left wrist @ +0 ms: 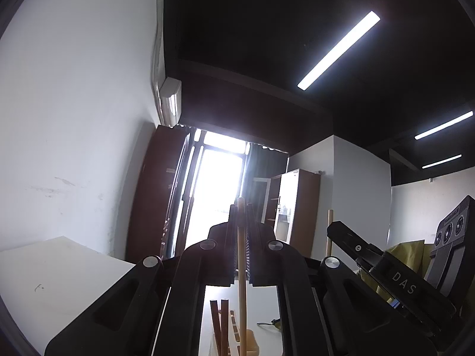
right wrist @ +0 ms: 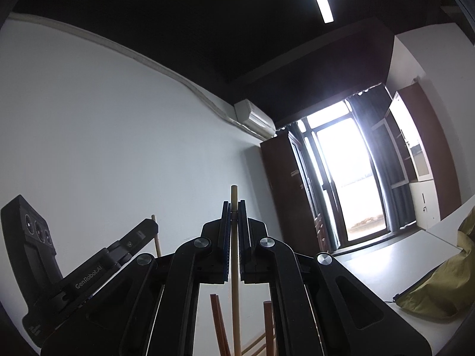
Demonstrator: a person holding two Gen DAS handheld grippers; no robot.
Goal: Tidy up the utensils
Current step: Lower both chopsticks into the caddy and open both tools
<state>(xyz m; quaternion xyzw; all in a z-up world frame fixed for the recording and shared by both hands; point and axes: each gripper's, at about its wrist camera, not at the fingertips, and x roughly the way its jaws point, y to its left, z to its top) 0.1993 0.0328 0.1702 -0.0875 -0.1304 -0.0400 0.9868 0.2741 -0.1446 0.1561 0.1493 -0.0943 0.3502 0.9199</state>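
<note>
My left gripper (left wrist: pixel 241 210) points up and forward, shut on a pale wooden chopstick (left wrist: pixel 242 311) that stands upright between its pads and pokes out above the tips. My right gripper (right wrist: pixel 234 207) is likewise shut on a second pale chopstick (right wrist: pixel 236 311). The two grippers are side by side: the right gripper (left wrist: pixel 335 228) shows at the right of the left wrist view with its stick (left wrist: pixel 329 231), and the left gripper (right wrist: pixel 150 227) shows at the left of the right wrist view. Below the jaws stand dark brown chopsticks (left wrist: pixel 218 326) (right wrist: pixel 218 320).
A white table (left wrist: pixel 59 267) lies low on the left, beside a white wall. An olive-yellow bag (right wrist: pixel 445 290) rests on the table to the right. Ahead are a bright window (left wrist: pixel 216 184), brown cabinets (right wrist: pixel 285 184) and a wall air conditioner (right wrist: pixel 255 118).
</note>
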